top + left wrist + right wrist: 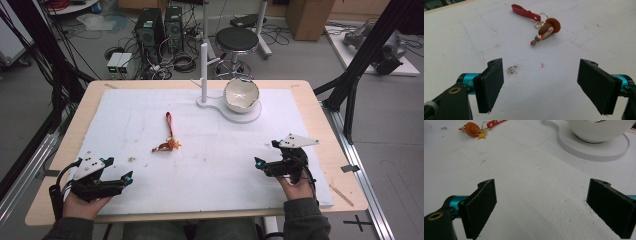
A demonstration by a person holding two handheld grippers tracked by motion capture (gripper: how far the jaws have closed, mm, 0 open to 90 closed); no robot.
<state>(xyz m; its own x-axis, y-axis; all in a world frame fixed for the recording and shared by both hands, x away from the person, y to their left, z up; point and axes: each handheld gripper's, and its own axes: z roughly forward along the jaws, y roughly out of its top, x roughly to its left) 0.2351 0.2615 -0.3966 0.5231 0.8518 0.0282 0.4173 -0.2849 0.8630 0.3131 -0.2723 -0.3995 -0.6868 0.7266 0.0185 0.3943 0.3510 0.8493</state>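
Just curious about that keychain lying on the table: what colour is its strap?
Red. The strap of the keychain shows best in the left gripper view.

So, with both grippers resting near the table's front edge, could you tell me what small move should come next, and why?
Probably ease the left gripper forward toward the keychain. Its jaws stand wide open and hold nothing, and the keychain lies loose on the white mat, straight ahead in the left gripper view.
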